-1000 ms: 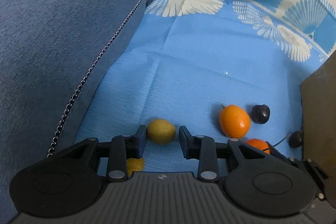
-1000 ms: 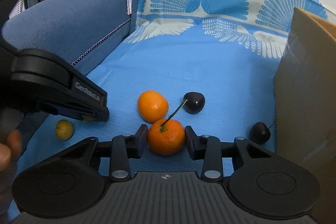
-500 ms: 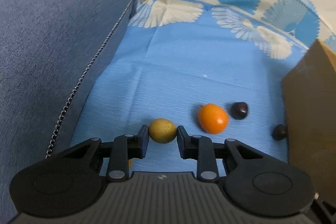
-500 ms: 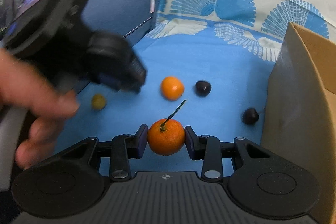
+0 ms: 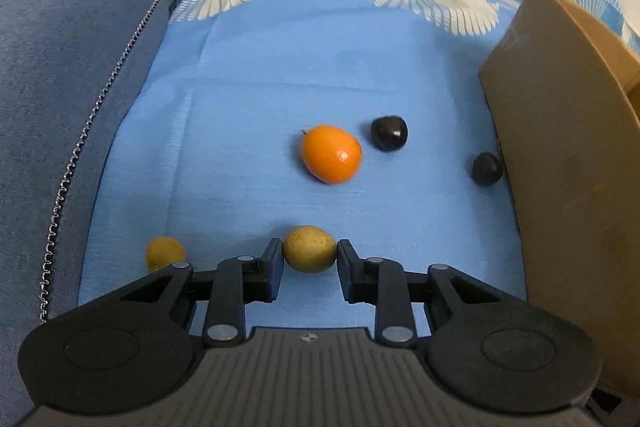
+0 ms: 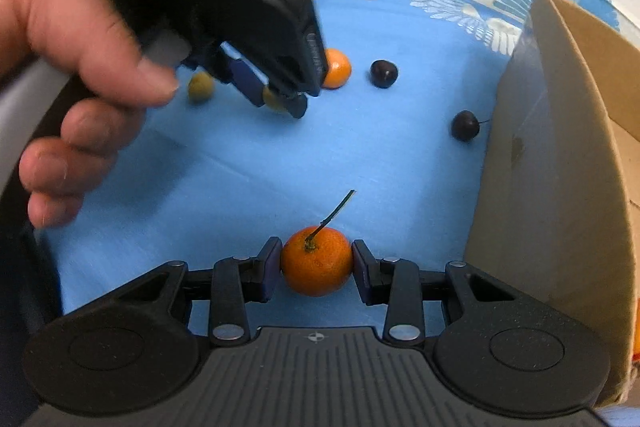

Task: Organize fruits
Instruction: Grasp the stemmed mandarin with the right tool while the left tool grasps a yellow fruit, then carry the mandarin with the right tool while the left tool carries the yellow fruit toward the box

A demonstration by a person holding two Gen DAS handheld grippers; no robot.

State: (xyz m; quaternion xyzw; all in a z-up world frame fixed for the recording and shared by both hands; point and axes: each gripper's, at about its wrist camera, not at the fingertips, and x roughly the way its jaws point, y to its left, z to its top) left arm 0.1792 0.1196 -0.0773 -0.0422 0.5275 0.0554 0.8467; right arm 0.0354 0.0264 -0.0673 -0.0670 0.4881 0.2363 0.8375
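Note:
My left gripper (image 5: 310, 253) is shut on a yellow-green kumquat (image 5: 309, 248) and holds it above the blue cloth (image 5: 248, 131). A second yellow kumquat (image 5: 165, 251) lies on the cloth at lower left. An orange mandarin (image 5: 331, 153) and two dark cherries (image 5: 389, 133) (image 5: 487, 168) lie on the cloth. My right gripper (image 6: 316, 263) is shut on a stemmed mandarin (image 6: 317, 261), lifted off the cloth. The left gripper (image 6: 280, 101) shows in the right wrist view, held by a hand, above the cloth.
A cardboard box (image 5: 568, 163) stands at the right edge; it also shows in the right wrist view (image 6: 560, 163). A blue sofa arm (image 5: 68, 75) with a zipper runs along the left. The cloth's fan-patterned part covers the backrest.
Both grippers have risen and pulled back with their fruit. The left gripper has moved right, toward the middle. The second kumquat has come into view at its left.

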